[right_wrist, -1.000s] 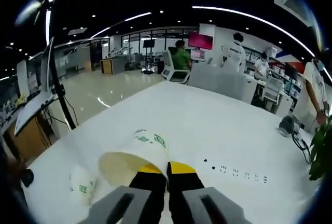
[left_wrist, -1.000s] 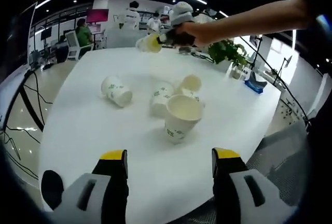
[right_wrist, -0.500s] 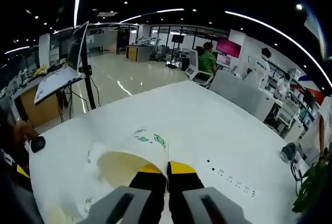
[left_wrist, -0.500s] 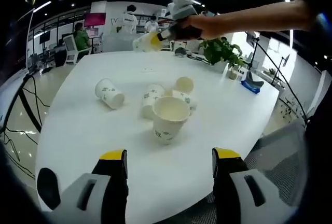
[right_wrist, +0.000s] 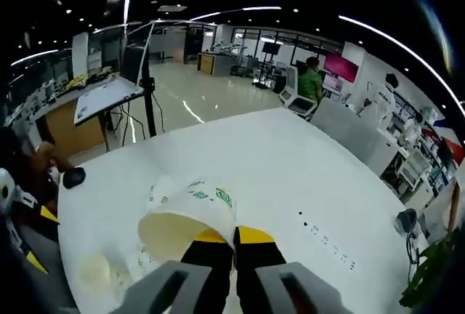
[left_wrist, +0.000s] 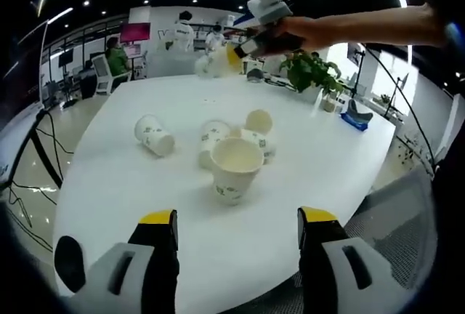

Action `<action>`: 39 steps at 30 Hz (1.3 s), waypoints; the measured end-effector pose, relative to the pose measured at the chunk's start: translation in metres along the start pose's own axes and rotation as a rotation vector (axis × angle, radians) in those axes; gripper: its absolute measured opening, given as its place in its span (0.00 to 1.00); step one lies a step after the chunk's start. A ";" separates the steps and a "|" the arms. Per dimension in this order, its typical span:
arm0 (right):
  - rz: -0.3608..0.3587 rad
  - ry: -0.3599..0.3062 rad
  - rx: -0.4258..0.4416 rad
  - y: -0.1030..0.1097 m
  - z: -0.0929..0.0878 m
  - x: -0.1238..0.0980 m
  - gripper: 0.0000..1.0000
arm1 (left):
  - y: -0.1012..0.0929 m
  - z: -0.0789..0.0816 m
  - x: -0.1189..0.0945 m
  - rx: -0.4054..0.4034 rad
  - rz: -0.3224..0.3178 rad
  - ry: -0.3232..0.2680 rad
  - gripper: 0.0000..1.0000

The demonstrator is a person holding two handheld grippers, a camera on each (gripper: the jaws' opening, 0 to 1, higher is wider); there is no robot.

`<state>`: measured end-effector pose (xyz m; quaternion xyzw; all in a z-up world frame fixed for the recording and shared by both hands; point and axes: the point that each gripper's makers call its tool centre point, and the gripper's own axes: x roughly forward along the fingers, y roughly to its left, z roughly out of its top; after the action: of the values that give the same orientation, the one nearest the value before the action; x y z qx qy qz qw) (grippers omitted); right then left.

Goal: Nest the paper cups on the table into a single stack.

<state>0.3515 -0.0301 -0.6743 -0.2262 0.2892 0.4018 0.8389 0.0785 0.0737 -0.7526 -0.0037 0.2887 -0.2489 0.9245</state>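
Several white paper cups with green print sit on the white table (left_wrist: 109, 183). One cup (left_wrist: 234, 168) stands upright in front. Another cup (left_wrist: 154, 134) lies on its side to the left, and three more lie clustered behind the upright one (left_wrist: 256, 126). My left gripper (left_wrist: 238, 219) is open and empty, short of the upright cup. A hand holds my right gripper (left_wrist: 240, 46) high over the far side of the table. In the right gripper view, that gripper (right_wrist: 234, 238) is shut on the rim of a paper cup (right_wrist: 190, 212), which is tilted with its mouth towards the camera.
A potted plant (left_wrist: 312, 70) and a blue object (left_wrist: 357, 119) stand at the table's far right edge. Socket holes (right_wrist: 327, 243) are set into the tabletop. Chairs, desks and people fill the room beyond. A monitor stand (right_wrist: 142, 74) rises past the table's edge.
My right gripper has carried its cup higher and a little to the right over the far side of the table. The left gripper stays open and still.
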 end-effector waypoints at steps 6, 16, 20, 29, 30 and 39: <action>0.055 0.033 -0.083 0.030 -0.004 -0.008 0.00 | 0.001 0.003 0.003 0.004 0.004 -0.003 0.66; 0.144 0.104 -0.218 0.069 -0.019 -0.020 0.00 | -0.004 0.005 0.004 0.016 -0.003 -0.003 0.66; 0.177 0.139 -0.271 0.084 -0.026 -0.029 0.00 | -0.003 0.005 0.005 0.013 -0.001 -0.005 0.66; 0.277 0.219 -0.408 0.115 -0.039 -0.038 0.00 | -0.002 0.009 0.007 0.012 -0.002 -0.013 0.66; 0.288 0.225 -0.425 0.119 -0.040 -0.039 0.00 | -0.001 0.009 0.009 0.011 -0.004 -0.014 0.66; 0.396 0.304 -0.564 0.154 -0.056 -0.042 0.00 | -0.002 0.008 0.010 0.016 -0.010 -0.013 0.66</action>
<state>0.1895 0.0011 -0.7098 -0.4450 0.3266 0.5820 0.5972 0.0890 0.0668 -0.7513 0.0006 0.2805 -0.2559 0.9251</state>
